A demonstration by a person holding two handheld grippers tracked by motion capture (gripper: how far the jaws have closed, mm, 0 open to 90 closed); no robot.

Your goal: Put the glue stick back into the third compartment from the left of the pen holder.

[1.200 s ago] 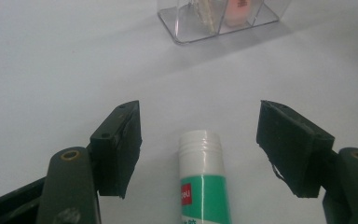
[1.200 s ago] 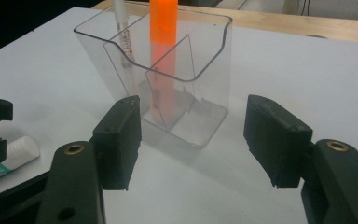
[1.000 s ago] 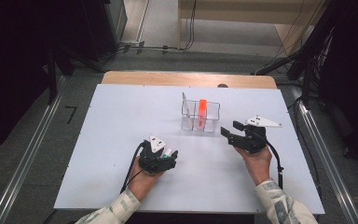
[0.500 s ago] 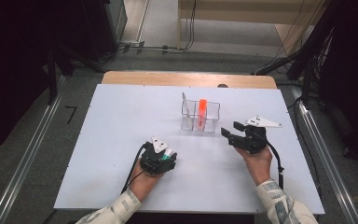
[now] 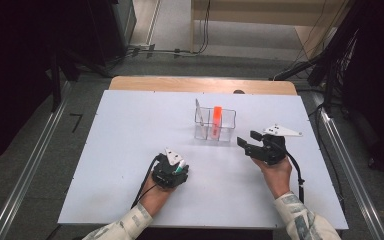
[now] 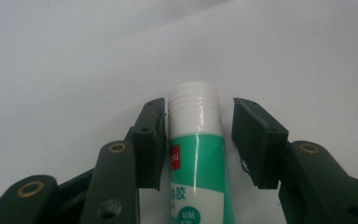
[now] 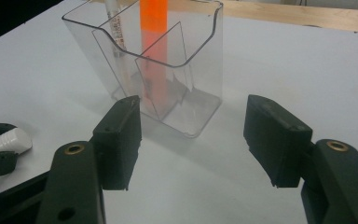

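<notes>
A white glue stick (image 6: 196,154) with a green label lies on the white table top, cap end pointing away, between the jaws of my left gripper (image 6: 196,109). Those jaws have just been closing. One pad sits against the tube and the other stands a small gap off it. In the high view my left gripper (image 5: 172,169) is over the glue stick (image 5: 180,166) at the front middle. My right gripper (image 5: 245,140) hovers open with nothing in it, pointing at a clear divided holder (image 7: 168,70). The holder has an orange marker (image 7: 153,28) and a white pen (image 7: 114,32) in it.
The holder (image 5: 215,131) stands at the middle of the white board (image 5: 130,130), just left of my right gripper. A wooden table edge (image 5: 180,84) runs along the back. Dark equipment and cables line the floor on both sides.
My left gripper's jaws have drawn in around the glue stick, and the hand has shifted slightly toward the front. The right gripper has kept still.
</notes>
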